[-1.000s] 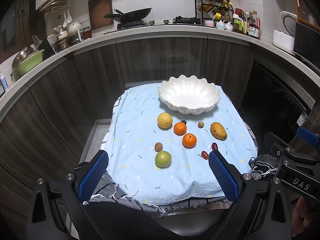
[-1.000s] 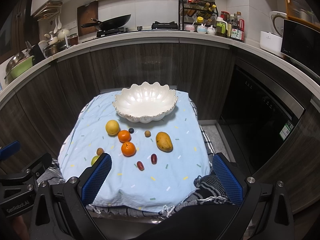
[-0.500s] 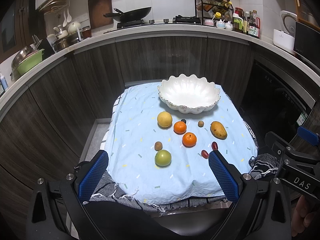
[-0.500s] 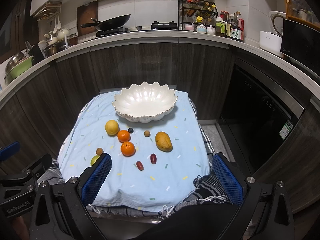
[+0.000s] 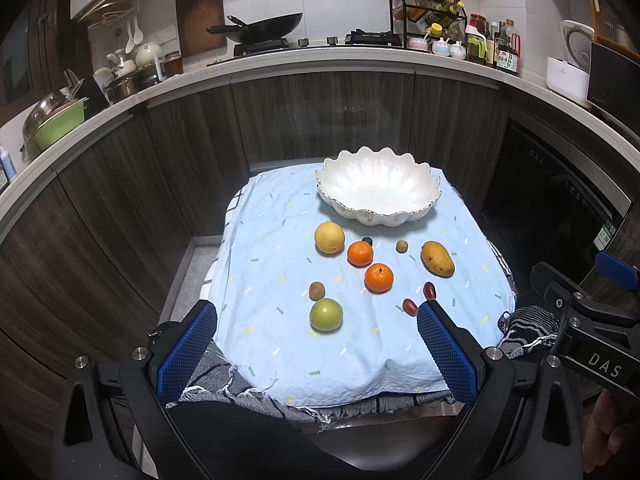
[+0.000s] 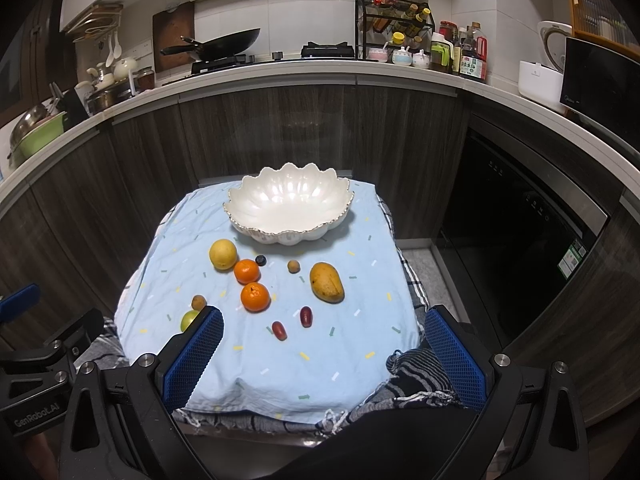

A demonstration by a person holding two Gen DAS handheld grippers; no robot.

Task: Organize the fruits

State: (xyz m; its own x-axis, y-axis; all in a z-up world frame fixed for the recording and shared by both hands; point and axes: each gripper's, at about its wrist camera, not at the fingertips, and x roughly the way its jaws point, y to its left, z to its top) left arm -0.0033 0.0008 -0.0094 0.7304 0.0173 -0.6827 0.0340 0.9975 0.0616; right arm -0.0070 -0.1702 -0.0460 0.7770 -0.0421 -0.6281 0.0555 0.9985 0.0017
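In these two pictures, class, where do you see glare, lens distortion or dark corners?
Left wrist view: countertop bows in a curve, corners go black, bowl shows soft glare. Right wrist view: the same curved countertop and black corners, brighter highlights inside the bowl; fruits stay sharp.

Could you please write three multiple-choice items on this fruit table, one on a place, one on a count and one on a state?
1. Where does the mango lie?
A. inside the bowl
B. on the blue cloth, nearer than the bowl
C. on the kitchen counter

2. How many orange tangerines are on the cloth?
A. one
B. two
C. four

3. What state is the white bowl in?
A. empty
B. full of fruit
C. upside down

Answers:
1 B, the mango rests on the cloth, apart from the bowl.
2 B, one tangerine sits just behind the other.
3 A, the bowl stands upright with only its glossy inside showing.
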